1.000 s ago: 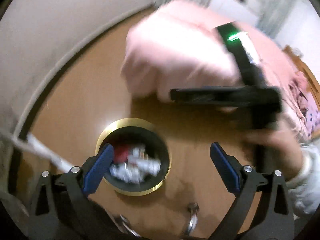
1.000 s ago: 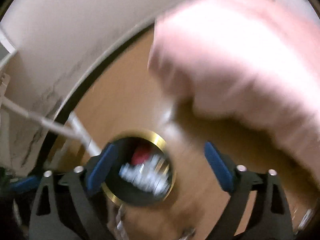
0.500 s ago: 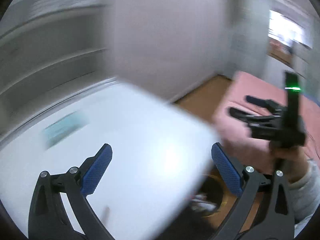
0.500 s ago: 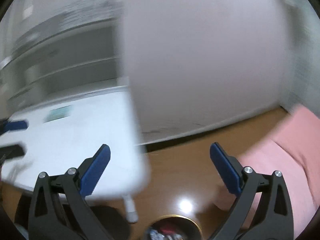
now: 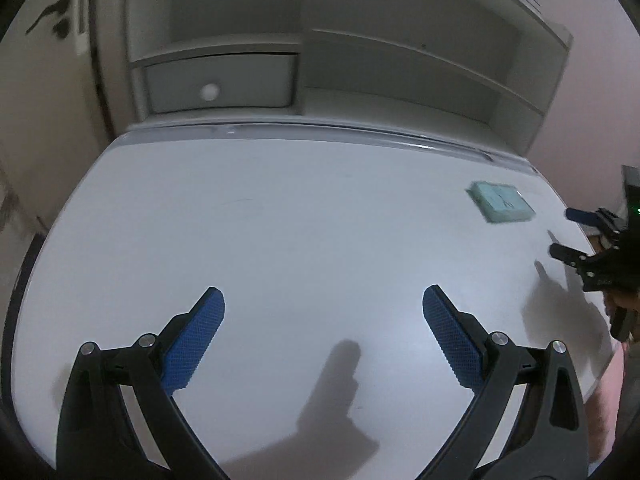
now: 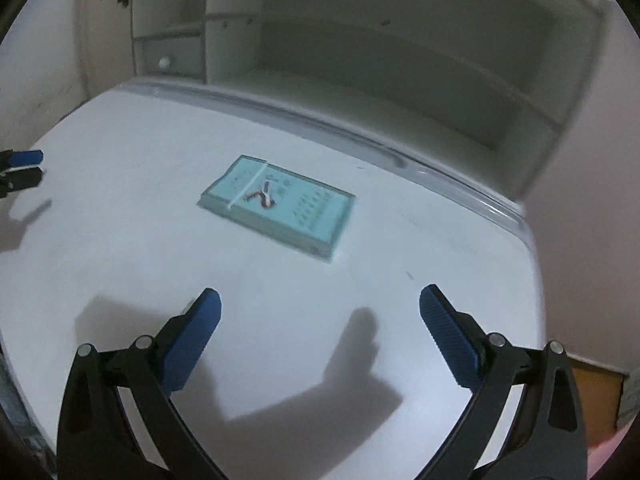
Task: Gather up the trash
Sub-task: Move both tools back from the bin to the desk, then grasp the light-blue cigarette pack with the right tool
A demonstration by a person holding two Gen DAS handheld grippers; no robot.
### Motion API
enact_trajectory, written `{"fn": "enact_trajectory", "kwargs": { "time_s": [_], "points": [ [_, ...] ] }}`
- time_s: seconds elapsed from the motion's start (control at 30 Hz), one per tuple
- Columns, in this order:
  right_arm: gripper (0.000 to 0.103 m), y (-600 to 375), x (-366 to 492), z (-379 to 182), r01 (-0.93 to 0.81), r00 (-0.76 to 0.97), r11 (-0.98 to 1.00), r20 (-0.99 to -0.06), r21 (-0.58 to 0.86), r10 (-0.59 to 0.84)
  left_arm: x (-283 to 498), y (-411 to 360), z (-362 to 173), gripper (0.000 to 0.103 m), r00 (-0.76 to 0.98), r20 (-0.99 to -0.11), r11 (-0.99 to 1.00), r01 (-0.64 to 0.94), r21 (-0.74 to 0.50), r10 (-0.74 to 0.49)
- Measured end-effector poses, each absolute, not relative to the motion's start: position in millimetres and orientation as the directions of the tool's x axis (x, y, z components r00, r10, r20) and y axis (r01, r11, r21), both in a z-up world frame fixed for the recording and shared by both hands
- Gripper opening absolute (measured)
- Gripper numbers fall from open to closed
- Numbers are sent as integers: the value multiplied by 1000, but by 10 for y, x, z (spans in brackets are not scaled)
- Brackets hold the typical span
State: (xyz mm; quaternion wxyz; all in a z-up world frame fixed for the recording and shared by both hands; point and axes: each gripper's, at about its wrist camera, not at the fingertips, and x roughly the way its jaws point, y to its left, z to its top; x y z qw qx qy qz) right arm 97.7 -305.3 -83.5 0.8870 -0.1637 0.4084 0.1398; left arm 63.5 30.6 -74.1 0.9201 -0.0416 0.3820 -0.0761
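The print on the teal book (image 6: 278, 207) is too blurred to be read. The right gripper (image 5: 572, 236) is cut off at the right edge (its holder hidden), and the left gripper (image 6: 20, 170) at the left edge.

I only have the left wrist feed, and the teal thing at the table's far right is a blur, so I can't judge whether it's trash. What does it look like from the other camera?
Observer: In the right wrist view the teal box is a flat packet lying on the white table, with a white band across one end and a small printed figure on top.
Operator: Is the right gripper on it?
Observer: No. The right gripper is open with nothing between its fingers, and the box lies ahead of it, apart.
Operator: What else shows on that side?
Observer: A brown wooden piece shows past the table's near right corner.
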Motion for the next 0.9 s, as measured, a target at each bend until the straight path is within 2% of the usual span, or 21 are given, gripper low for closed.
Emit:
{"fn": "enact_trajectory", "kwargs": {
  "time_s": [0.07, 0.3, 0.47, 0.6, 0.63, 0.67, 0.83, 0.9],
  "points": [
    [96, -2871, 1181, -916, -416, 609, 880, -789, -228, 84, 678, 369, -783, 96, 707, -687, 985, 101, -138, -169],
    [96, -2689, 1753, -868, -584, 558, 775, -813, -241, 168, 707, 522, -857, 96, 709, -681, 980, 90, -176, -187],
    [96, -2660, 1970, -885, -679, 461, 718, -851, -154, 253, 754, 561, -919, 96, 699, -690, 979, 81, -186, -189],
    [95, -2697, 2071, -928, -674, 372, 738, -880, -37, 296, 781, 556, -968, 96, 688, -701, 980, 84, -182, -189],
    [88, -2701, 2052, -913, -668, 378, 744, -874, -30, 304, 783, 558, -977, 96, 687, -702, 980, 85, -180, -189],
    [72, -2699, 2029, -894, -670, 380, 742, -869, -21, 318, 784, 559, -979, 96, 686, -703, 980, 87, -177, -188],
    [65, -2686, 1804, -835, -611, 423, 790, -863, -45, 278, 796, 613, -998, 96, 683, -707, 980, 76, -182, -184],
    [62, -2755, 1738, -818, -525, 472, 848, -854, -74, 218, 794, 626, -996, 96, 684, -706, 981, 73, -182, -182]
  ]
}}
